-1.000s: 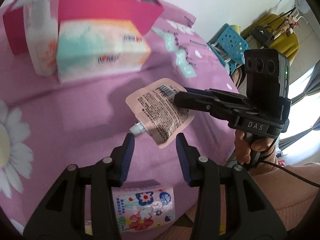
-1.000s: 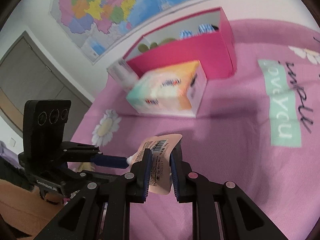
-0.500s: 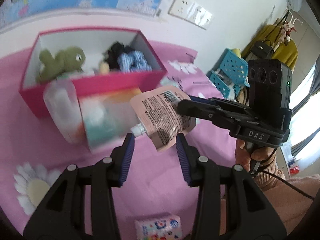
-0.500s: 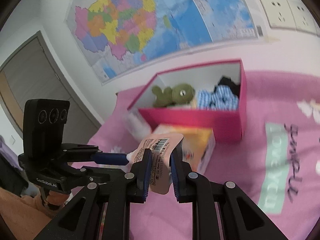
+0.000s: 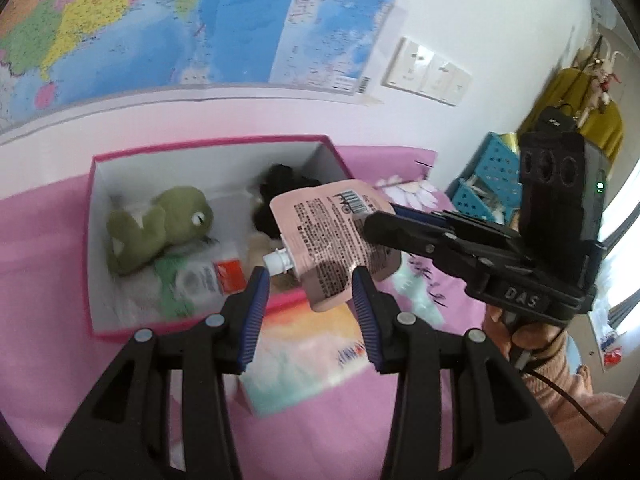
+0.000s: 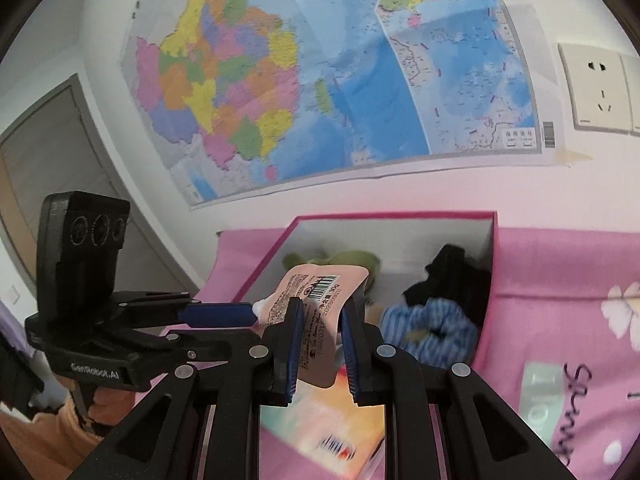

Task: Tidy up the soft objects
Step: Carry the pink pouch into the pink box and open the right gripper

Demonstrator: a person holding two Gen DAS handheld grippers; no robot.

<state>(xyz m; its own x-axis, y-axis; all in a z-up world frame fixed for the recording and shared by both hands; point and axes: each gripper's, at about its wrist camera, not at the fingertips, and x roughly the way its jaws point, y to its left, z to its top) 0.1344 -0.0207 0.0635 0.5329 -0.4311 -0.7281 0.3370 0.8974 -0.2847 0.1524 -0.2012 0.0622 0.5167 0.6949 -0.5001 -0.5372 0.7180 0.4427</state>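
Observation:
My right gripper (image 6: 320,320) is shut on a pink spouted pouch (image 6: 320,304) and holds it in the air over the front edge of the pink box (image 6: 260,268). In the left wrist view the pouch (image 5: 332,236) hangs between my left gripper's (image 5: 310,284) open jaws, its white spout by the left finger; the right gripper (image 5: 400,224) comes in from the right. The box (image 5: 91,240) holds a green plush frog (image 5: 160,228), a black soft item (image 5: 280,184), a blue striped scrunchie (image 6: 432,328) and a white packet (image 5: 200,280).
A tissue pack (image 5: 304,356) lies on the pink bedspread (image 5: 40,240) just in front of the box, below both grippers. A wall map (image 6: 320,80) and sockets (image 6: 596,88) are behind. A blue crate (image 5: 488,176) stands at the right.
Both grippers have risen and moved toward the box together, carrying the pouch from low above the bedspread to over the box's front edge. The right gripper's hold is unchanged.

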